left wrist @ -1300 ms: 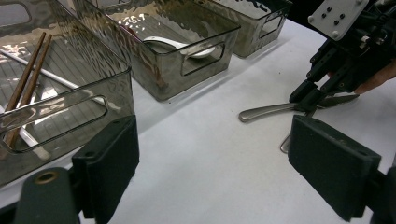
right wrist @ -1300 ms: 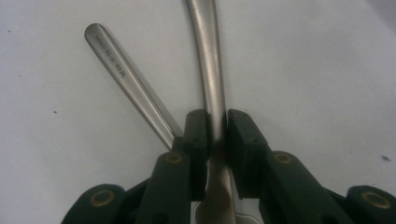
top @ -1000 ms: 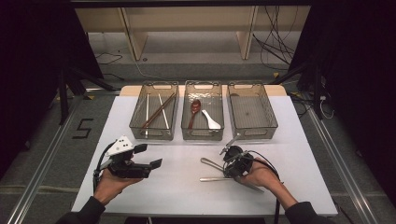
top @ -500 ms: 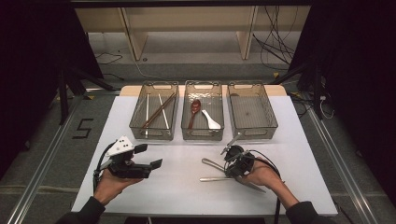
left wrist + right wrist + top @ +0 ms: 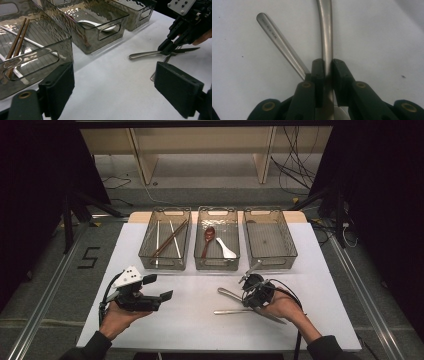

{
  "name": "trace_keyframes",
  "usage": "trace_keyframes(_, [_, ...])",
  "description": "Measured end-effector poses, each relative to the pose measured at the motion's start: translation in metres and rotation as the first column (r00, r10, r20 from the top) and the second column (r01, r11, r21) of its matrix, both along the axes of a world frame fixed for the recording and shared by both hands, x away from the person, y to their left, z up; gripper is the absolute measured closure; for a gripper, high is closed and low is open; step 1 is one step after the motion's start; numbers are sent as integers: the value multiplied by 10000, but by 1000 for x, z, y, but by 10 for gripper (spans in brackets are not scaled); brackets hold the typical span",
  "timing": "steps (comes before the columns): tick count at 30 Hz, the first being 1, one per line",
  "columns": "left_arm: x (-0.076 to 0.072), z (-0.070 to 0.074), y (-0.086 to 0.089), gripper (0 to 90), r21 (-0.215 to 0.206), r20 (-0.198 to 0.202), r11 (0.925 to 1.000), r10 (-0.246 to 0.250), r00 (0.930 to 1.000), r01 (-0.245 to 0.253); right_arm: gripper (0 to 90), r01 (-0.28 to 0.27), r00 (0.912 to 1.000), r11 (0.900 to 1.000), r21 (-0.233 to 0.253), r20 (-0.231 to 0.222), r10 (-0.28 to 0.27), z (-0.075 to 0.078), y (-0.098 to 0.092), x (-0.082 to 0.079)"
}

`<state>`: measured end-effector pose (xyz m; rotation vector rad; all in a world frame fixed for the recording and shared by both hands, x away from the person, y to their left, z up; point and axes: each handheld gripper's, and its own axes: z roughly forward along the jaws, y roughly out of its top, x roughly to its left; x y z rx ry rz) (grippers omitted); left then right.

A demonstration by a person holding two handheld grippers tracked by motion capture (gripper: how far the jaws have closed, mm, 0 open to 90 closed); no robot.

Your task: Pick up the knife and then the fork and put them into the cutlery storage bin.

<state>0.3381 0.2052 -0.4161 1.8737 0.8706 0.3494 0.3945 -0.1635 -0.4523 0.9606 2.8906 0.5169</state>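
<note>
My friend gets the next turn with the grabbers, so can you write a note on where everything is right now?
Right gripper: fingers shut on a metal handle lying on the white table. A second metal utensil lies crossed beside it.
Left gripper: open, holding nothing, held above the table's left front.
Bins: the left bin has chopsticks, the middle bin has a brown spoon and a white spoon, and the right bin looks empty.
Done: chopsticks and spoons sorted.
Left: probably the two metal pieces go into the right bin; start by lifting the gripped one.
</note>
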Motion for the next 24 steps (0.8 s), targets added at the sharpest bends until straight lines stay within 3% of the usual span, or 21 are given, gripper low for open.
trace_keyframes(13, [0, 0, 1, 162, -15, 13, 10000, 8, 10000, -8, 807, 307, 9993, 9992, 269, 227, -313, 6, -5, 2])
trace_keyframes(24, [0, 1, 2, 162, 26, 54, 10000, 23, 10000, -23, 807, 613, 9976, 9947, 826, 286, -638, 17, -13, 5])
